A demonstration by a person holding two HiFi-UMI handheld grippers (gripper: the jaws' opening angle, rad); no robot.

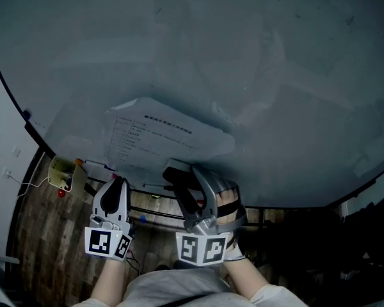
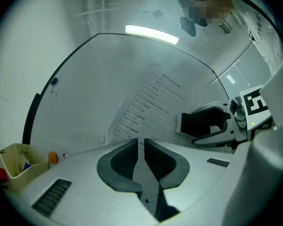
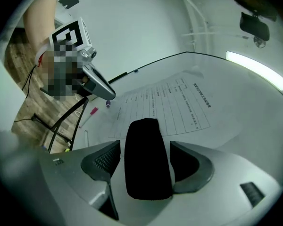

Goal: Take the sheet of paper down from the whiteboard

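Right gripper, jaws apart, around one eraser; one sheet on whiteboard

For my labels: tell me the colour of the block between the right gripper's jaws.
The block is black; the right gripper view shows it best.

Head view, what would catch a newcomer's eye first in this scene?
A printed sheet of paper hangs on the big whiteboard. At its lower edge a black block sits between the right gripper's open tongs. The left gripper points near the sheet's lower left corner.
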